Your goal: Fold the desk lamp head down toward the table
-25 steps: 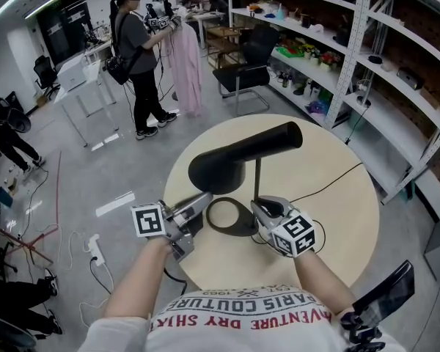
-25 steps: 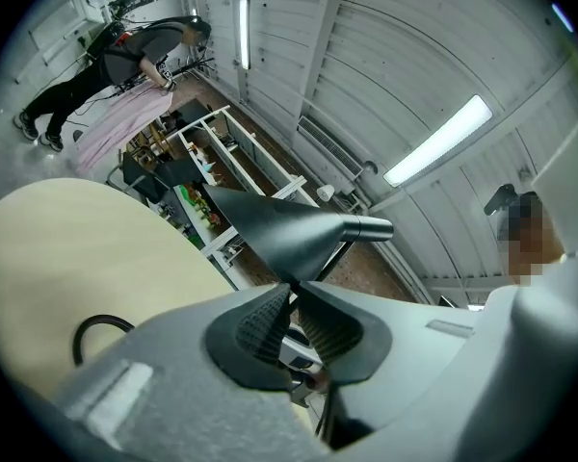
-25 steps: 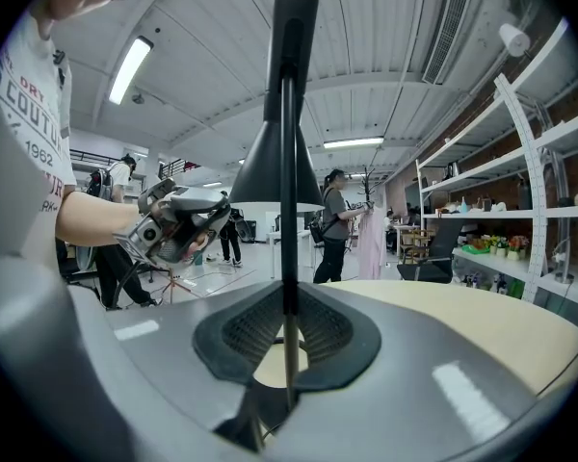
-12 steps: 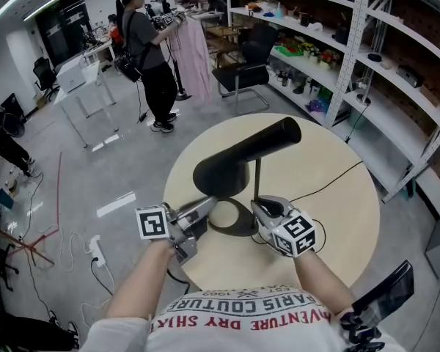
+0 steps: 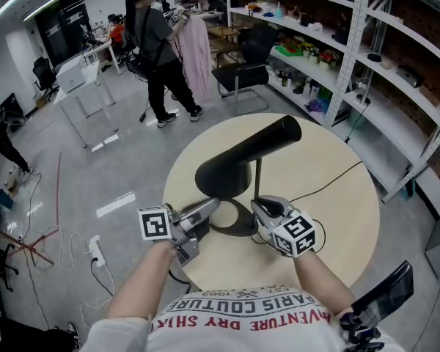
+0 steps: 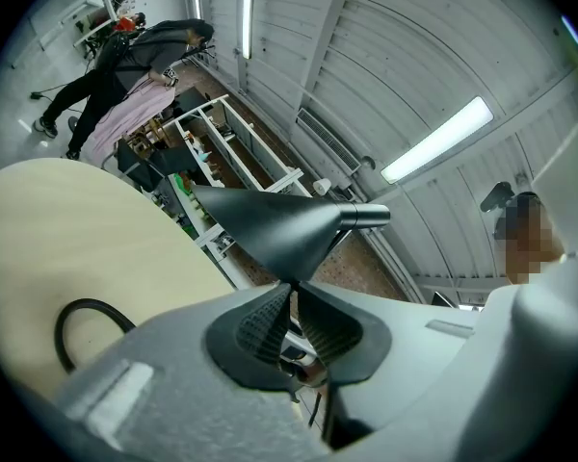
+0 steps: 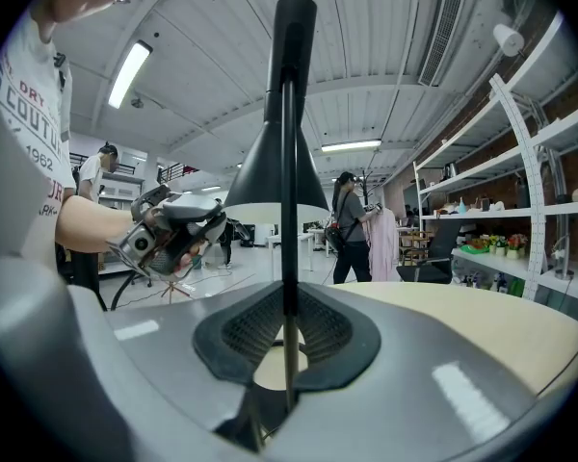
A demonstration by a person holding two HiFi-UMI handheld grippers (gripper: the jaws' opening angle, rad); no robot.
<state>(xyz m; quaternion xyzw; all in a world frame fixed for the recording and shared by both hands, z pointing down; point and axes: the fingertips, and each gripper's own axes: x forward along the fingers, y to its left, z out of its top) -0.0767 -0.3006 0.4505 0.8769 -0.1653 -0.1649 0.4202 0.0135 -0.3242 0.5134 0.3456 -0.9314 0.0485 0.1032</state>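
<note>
Black chair (image 5: 242,68) as the anchor here. Just right of it, tall white shelving (image 5: 350,50) stuffed with small odds and ends. Just left, a pink garment (image 5: 200,64), hanging, with a person in dark clothes (image 5: 155,42) handling it. Farther left, a white desk (image 5: 77,75). Way nearer the camera and left, a white power strip (image 5: 96,248) on the floor.

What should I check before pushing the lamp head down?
1. Left gripper pinching the lamp head rim: ok.
2. Right gripper clamped on the stem: ok.
3. Base flat on the table: ok, as far as it shows.
4. Cord clear of the head's path: ok, it trails off to the right.
5. Head lowered: not ok, it sits raised above the base.
</note>
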